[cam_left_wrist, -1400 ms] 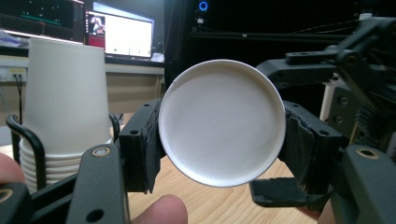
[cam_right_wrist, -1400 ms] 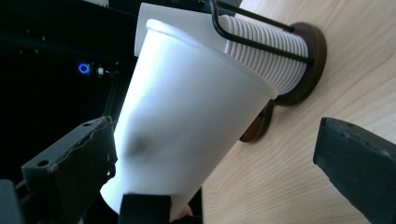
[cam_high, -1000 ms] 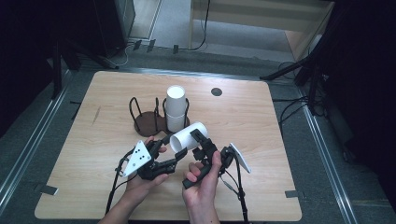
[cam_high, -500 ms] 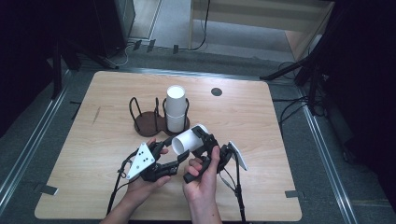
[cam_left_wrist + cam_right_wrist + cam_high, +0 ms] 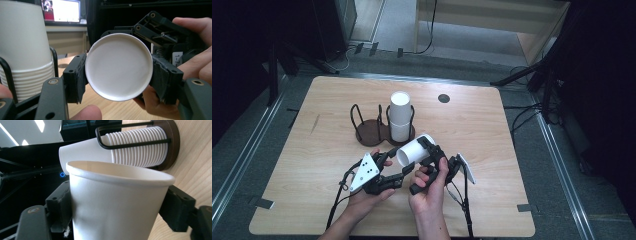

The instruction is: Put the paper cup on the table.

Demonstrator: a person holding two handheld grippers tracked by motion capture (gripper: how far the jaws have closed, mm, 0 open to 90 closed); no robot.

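High view: a paper cup (image 5: 414,149) lies level above the tabletop (image 5: 512,165), near the cup stack (image 5: 400,115) in its holder (image 5: 368,131).

Left gripper view: left tool (image 5: 117,82) clamps the cup's base.

Right gripper view: right tool (image 5: 117,207), jaws just closing, pads touching the cup's wall. Advice: squeeze lightly, pull straight along the axis.

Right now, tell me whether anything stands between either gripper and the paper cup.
Nothing does. The left gripper clamps the paper cup at its base, and the right gripper, jaws just closing, presses its sides.
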